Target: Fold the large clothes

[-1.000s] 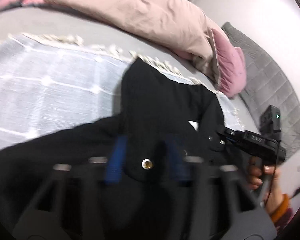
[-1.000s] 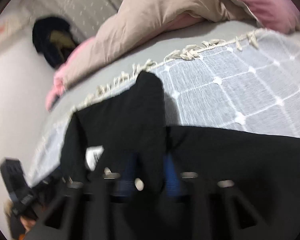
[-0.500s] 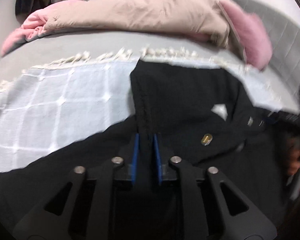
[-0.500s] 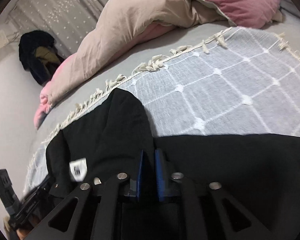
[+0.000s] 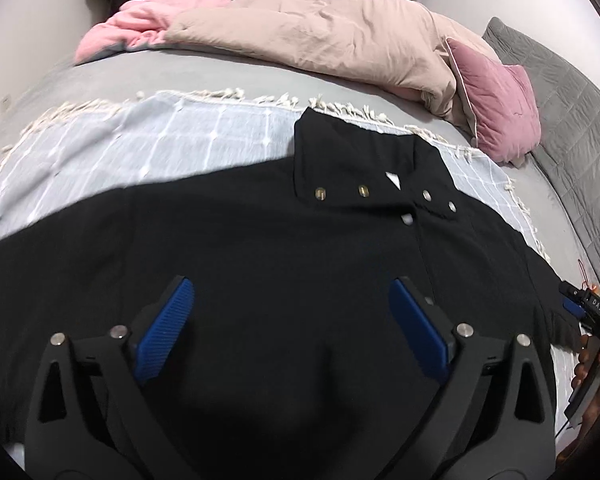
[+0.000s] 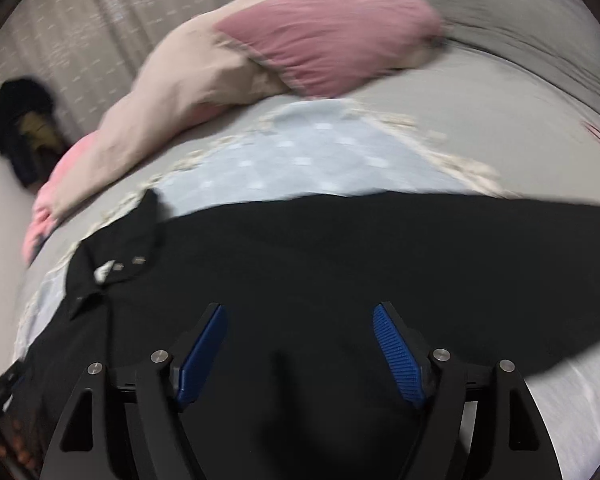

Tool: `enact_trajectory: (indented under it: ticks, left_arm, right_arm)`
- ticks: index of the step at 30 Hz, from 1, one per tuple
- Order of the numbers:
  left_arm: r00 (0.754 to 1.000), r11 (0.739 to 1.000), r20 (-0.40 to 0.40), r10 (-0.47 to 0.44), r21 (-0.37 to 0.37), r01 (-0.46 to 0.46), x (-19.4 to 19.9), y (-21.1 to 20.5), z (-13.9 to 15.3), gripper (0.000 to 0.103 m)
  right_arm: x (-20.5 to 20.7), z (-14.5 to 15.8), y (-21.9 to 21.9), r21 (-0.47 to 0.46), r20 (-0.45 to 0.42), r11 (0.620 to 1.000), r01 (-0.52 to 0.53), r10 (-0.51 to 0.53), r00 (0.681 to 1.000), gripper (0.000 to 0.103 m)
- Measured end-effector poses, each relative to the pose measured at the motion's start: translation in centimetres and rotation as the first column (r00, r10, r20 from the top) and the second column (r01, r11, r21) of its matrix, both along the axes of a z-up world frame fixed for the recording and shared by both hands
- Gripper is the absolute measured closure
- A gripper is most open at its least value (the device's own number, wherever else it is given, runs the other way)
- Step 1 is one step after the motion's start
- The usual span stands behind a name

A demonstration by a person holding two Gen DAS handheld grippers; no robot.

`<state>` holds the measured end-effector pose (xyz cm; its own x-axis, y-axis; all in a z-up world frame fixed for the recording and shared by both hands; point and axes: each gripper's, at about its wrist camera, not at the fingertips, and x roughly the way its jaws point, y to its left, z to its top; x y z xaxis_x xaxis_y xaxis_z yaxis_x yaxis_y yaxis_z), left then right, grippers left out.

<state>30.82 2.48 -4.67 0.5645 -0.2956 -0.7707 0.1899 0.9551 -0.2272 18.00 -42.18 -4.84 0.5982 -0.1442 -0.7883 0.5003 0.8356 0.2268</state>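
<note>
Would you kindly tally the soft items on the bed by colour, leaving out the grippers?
Black: 1, the garment
Pale blue: 1, the blanket
Beige: 1, the duvet
Pink: 2, the pillow and the bedding
Grey: 2, the sheet and the quilt
Total: 7

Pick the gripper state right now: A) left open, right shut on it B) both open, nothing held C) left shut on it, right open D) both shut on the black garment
B: the left gripper and right gripper both show blue pads spread wide above the black garment, with no fabric pinched.
</note>
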Motion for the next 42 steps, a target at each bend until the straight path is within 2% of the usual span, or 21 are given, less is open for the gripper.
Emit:
enact_trajectory:
  ticks: [4,8,10,12,14,18,21,23,25,27,30,32,37,42]
  left_arm:
    - [1.0,1.0,-0.014,-0.004,0.03,0.005,-3.9,0.5,0.5,0.003]
    - [1.0,0.999,-0.021,-0.002,0.035,0.002,-7.2,1.0,0.4,0.003]
    - [1.0,1.0,-0.023,0.0,0.018,0.001,-8.9,1.2,0.0,0.003]
    - [1.0,1.0,-0.022,0.001,0.01,0.0,-10.0,1.2,-0.7,0.003]
    - [1.0,1.0,-0.024,-0.001,0.014,0.002,-10.8,0.9,-1.4,0.003]
    - [0.998,0.997,-0.054,-0.021,0.069,0.025,-11.0,-0.6,-2.8,0.003]
    - [0.999,0.996,-0.039,-0.037,0.084,0.041,-11.0,-1.2,-2.9,0.003]
    - [0.999,0.996,-0.043,-0.03,0.078,0.033,-10.9,-1.3,-3.1,0.003]
    - [0.998,0.998,-0.057,-0.015,0.055,0.019,-10.8,-1.0,-3.3,0.003]
    - [0.998,1.0,-0.068,0.003,0.03,-0.001,-10.7,-0.5,-3.5,0.003]
    - [0.997,1.0,-0.073,0.013,0.011,-0.012,-10.7,-0.2,-3.5,0.003]
    - [0.999,1.0,-0.052,0.016,0.018,-0.015,-10.9,0.0,-3.1,0.003]
    - [0.999,1.0,-0.032,0.004,0.01,-0.004,-11.1,-0.1,-2.3,0.003]
    - [0.999,1.0,-0.034,-0.017,-0.022,0.016,-11.4,-0.2,-1.8,0.003]
  right_arm:
    - [-6.1,-0.5,-4.8,0.067,-0.02,0.986,0.155,-0.154,0.988,0.025]
    - [-11.0,-1.9,-9.2,0.096,-0.039,0.946,0.311,-0.308,0.95,0.025]
    - [-12.2,-2.9,-10.9,0.151,-0.049,0.923,0.353,-0.35,0.935,0.025]
    - [-13.2,-3.9,-12.8,0.23,-0.03,0.897,0.378,-0.381,0.924,0.025]
    - [-13.6,-4.9,-14.0,0.24,-0.029,0.886,0.397,-0.402,0.915,0.025]
    - [-13.5,-5.7,-15.4,0.246,0.038,0.891,0.381,-0.402,0.915,0.025]
    - [-13.5,-5.7,-16.2,0.243,0.078,0.894,0.377,-0.405,0.911,0.026]
    - [-13.4,-5.9,-16.7,0.247,0.097,0.887,0.39,-0.424,0.901,0.033]
    - [-13.2,-6.0,-16.9,0.241,0.111,0.887,0.394,-0.428,0.897,0.046]
    - [-13.0,-5.7,-16.9,0.237,0.129,0.889,0.391,-0.428,0.895,0.067]
    - [-13.0,-4.6,-16.3,0.186,0.157,0.895,0.406,-0.435,0.887,0.086]
    - [-13.1,-3.3,-15.5,0.152,0.195,0.906,0.396,-0.42,0.886,0.091]
    - [-12.5,0.7,-12.9,0.066,0.277,0.935,0.349,-0.354,0.893,0.094]
    - [-10.9,5.2,-7.4,-0.074,0.334,0.971,0.229,-0.192,0.923,0.095]
